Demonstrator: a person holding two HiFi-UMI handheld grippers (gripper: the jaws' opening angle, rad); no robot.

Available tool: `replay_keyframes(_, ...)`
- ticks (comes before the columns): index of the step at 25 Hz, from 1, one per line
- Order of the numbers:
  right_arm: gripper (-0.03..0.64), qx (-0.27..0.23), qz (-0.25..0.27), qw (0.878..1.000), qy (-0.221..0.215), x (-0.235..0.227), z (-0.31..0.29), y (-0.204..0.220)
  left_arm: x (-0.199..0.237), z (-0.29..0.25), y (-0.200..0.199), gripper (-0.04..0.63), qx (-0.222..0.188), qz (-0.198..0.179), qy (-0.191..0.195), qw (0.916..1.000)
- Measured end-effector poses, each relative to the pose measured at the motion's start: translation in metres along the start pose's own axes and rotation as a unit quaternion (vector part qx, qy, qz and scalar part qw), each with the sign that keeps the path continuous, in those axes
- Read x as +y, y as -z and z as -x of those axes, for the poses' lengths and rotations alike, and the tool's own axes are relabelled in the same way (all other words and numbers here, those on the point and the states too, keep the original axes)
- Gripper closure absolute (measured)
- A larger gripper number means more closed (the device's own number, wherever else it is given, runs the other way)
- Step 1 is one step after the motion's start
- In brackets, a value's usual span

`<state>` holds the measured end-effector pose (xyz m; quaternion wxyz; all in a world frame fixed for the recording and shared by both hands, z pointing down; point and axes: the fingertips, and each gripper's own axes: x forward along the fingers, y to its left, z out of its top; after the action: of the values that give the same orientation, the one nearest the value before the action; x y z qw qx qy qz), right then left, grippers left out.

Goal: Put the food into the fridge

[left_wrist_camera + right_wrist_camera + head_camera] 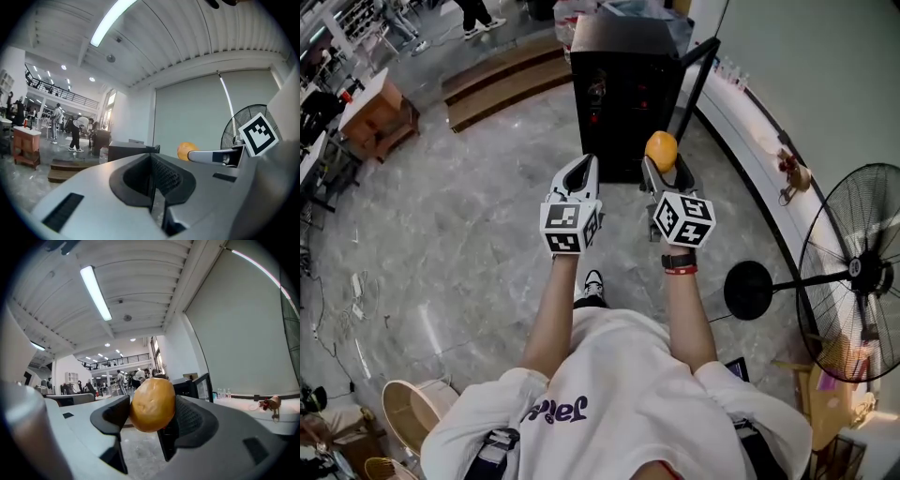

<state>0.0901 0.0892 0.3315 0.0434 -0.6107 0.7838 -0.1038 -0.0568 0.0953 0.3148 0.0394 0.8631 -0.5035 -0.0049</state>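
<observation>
A round, orange-yellow piece of food (pixel 661 150) sits between the pads of my right gripper (pixel 663 161), which is shut on it and held level in front of me. The right gripper view shows the same food (pixel 152 404) pinched between both dark pads. My left gripper (pixel 580 173) is alongside at the same height, shut with nothing in it; its pads (pixel 161 176) meet. Straight ahead on the floor stands the black fridge (pixel 623 94), with its door (pixel 697 80) swung open to the right. The dark inside faces me.
A standing fan (pixel 853 272) with a round black base (pixel 748 291) is at the right. A white ledge (pixel 759 141) curves along the right wall. Low wooden steps (pixel 502 80) lie left of the fridge, and a wooden desk (pixel 375 112) stands farther left. People stand in the background.
</observation>
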Motion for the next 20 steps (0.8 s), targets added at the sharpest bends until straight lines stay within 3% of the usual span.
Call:
replay_keyframes(3,0.299,-0.016,-0.008,1.0,0.004,0.004,-0.027,-0.006,0.021,-0.017,0.0,0.578,0.004,0.004,0.01,0.9999)
replay_keyframes(14,0.296,0.02,-0.007,1.0,0.021,0.015,-0.125,0.016,0.096,-0.084,0.007,0.577,0.008,0.0,0.035,0.9994)
replay_keyframes(20,0.296,0.024,-0.005,0.999,0.035,0.011,-0.171,0.021,0.123,-0.124,0.014,0.577,0.016,-0.023,0.054,0.9981)
